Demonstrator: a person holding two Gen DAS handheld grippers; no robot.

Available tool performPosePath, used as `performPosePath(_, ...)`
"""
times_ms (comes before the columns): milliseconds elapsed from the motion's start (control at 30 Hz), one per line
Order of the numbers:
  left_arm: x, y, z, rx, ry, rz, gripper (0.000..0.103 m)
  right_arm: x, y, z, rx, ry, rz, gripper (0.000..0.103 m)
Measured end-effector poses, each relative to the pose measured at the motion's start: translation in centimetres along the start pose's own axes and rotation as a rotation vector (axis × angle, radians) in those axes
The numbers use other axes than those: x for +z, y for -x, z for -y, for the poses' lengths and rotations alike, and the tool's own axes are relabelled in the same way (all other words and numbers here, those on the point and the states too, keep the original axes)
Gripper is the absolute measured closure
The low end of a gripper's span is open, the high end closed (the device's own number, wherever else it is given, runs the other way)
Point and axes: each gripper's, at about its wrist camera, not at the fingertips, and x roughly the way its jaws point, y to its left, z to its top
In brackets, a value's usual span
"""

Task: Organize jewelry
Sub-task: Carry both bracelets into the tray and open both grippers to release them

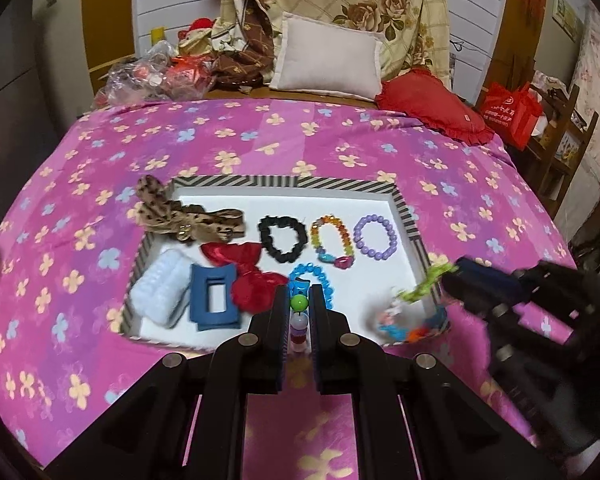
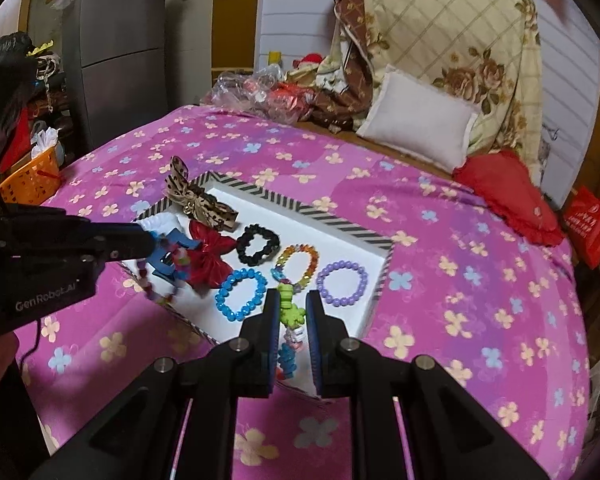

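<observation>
A striped-rim white tray point(image 1: 406, 208) on the pink bedspread holds a leopard bow point(image 1: 180, 216), red bow point(image 1: 248, 276), blue clip point(image 1: 214, 300), white clip point(image 1: 160, 292), black scrunchie point(image 1: 283, 238), rainbow bracelet point(image 1: 332, 240), purple bracelet point(image 1: 375, 237) and blue bracelet point(image 1: 318, 280). My left gripper point(image 1: 299, 300) is shut on a bead bracelet with a green bead point(image 1: 299, 302) above the tray's near edge. My right gripper point(image 2: 292, 308) is shut on a colourful charm bracelet with a green piece point(image 2: 290, 308) over the tray's near right corner; it shows blurred in the left wrist view point(image 1: 404, 316).
Bedspread point(image 1: 300, 140) lies all around the tray. A white pillow point(image 1: 328, 60), red cushion point(image 1: 436, 108), folded quilts and plastic bags lie at the head of the bed. An orange basket point(image 2: 28, 180) stands off the left side, a red bag point(image 1: 512, 112) off the right.
</observation>
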Motion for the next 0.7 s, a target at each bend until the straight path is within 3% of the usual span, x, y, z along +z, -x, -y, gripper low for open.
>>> performPosePath(500,0.5,-3.2,2.3,-0.077,0.009,-0.06,0.099,-1.1,-3.3,1.7,0.025,-0.043,-0.057,0.09)
performPosePath(700,0.6,-7.6,0.7,-0.034,0.059,-0.135,0.099,-1.3,-6.9,3.9,-0.004,-0.077,-0.124,0.09)
